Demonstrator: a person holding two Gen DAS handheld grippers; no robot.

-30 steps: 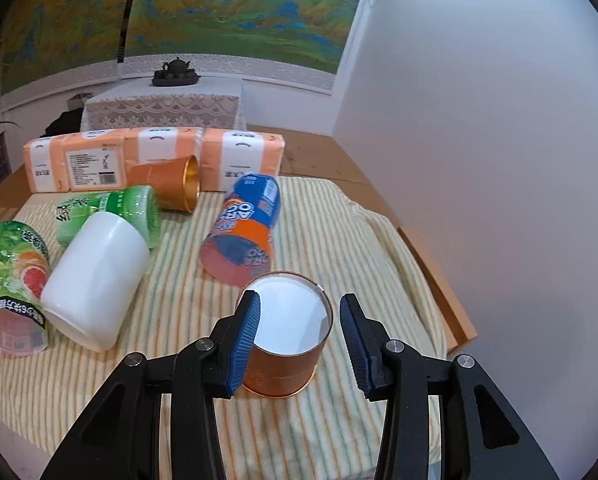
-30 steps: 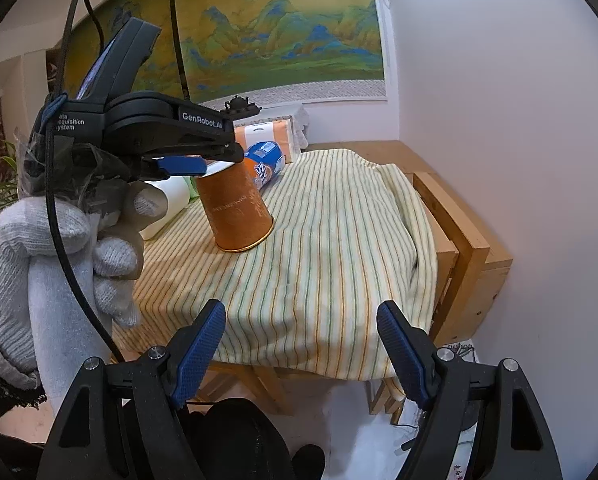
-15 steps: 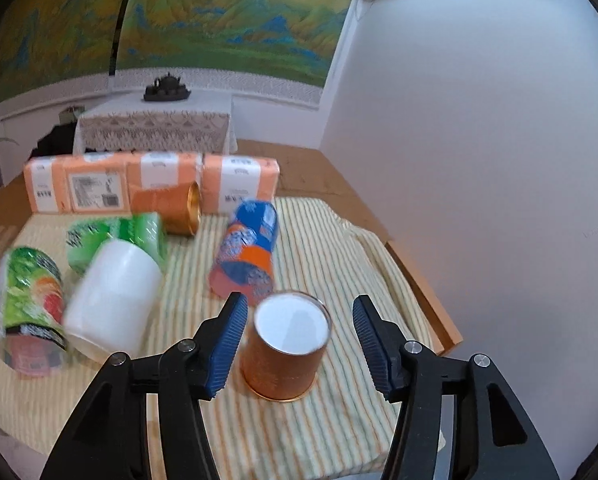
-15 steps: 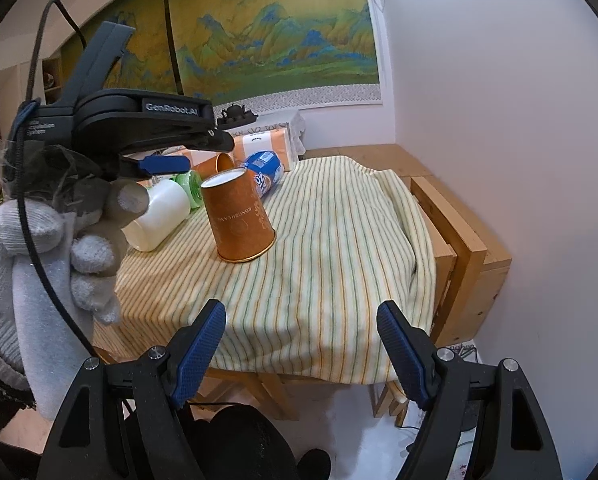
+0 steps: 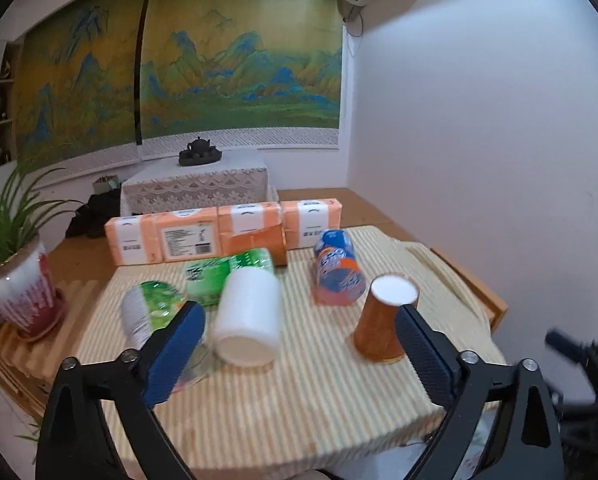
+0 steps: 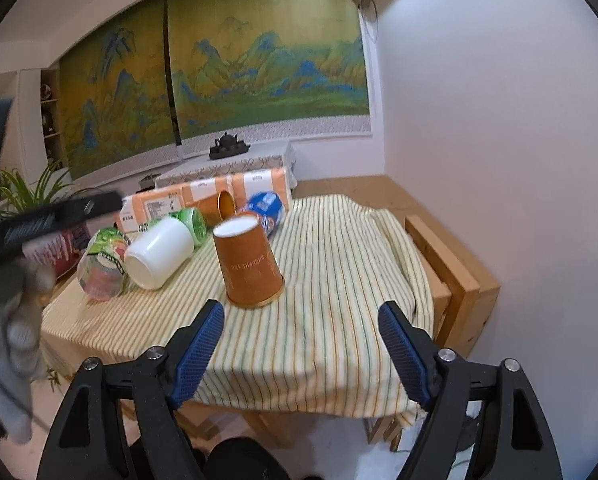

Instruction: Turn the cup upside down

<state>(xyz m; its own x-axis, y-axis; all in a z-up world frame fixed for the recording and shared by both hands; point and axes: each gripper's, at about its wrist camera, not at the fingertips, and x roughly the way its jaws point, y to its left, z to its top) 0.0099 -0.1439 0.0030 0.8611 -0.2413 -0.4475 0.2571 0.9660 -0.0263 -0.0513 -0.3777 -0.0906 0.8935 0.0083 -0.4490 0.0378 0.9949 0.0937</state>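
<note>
Orange cup (image 6: pixel 250 264) stands inverted, rim down, on striped cloth (image 6: pixel 339 264), untouched. Left gripper (image 5: pixel 299 354): jaws apart, nothing held. Right gripper (image 6: pixel 301 354): jaws apart, nothing held. White mug (image 6: pixel 159 251) lies sideways nearby.

Left of the orange cup (image 6: pixel 249 264), the gloved hand (image 6: pixel 7 344) smears into blur and runs off the edge; the left gripper (image 5: pixel 299 354) hides the cup's lower right side and part of the green bottle (image 5: pixel 151 316)
</note>
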